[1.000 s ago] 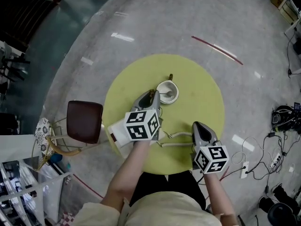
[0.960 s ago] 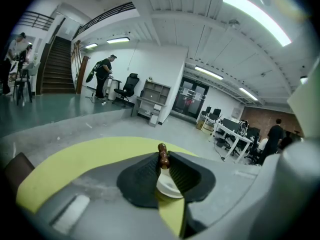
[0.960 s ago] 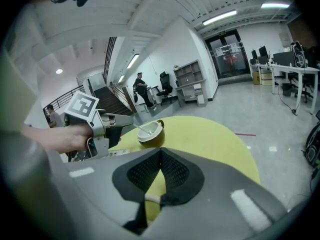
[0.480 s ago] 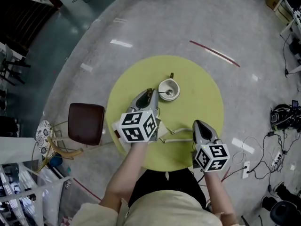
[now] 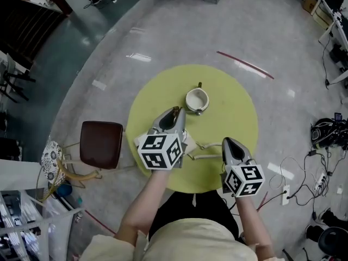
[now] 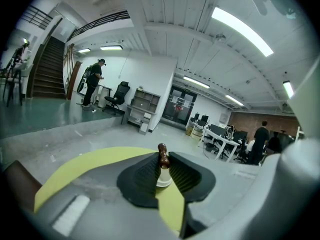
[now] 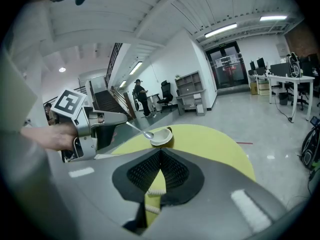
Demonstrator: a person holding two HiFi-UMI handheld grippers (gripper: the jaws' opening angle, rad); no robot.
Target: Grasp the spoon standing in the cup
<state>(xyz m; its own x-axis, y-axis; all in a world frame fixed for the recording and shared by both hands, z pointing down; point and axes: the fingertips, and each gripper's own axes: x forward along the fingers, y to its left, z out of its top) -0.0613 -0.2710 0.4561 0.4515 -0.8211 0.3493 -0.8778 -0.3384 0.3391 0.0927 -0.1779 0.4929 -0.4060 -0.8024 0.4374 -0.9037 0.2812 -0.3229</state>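
Yellow-green and round, the table (image 5: 239, 118) carries a white cup (image 5: 197, 99) that stands just ahead of the left gripper (image 5: 175, 113) and a little to its right. That gripper's jaws are nearly together and clamped on the dark knobbed end of the spoon (image 7: 148, 134). A second ago the spoon's bowl lay inside the cup. Now the gripper has drawn back towards the person, the cup looks empty from above, and the right gripper view shows the spoon slanting out from the left gripper's tips with its bowl at the cup's near rim. The right gripper (image 5: 227, 143) has stayed where it was, well back from the cup and to its right, pads touching at the tips with nothing gripped. A white coiled cable (image 5: 206, 151) lies between the two grippers.
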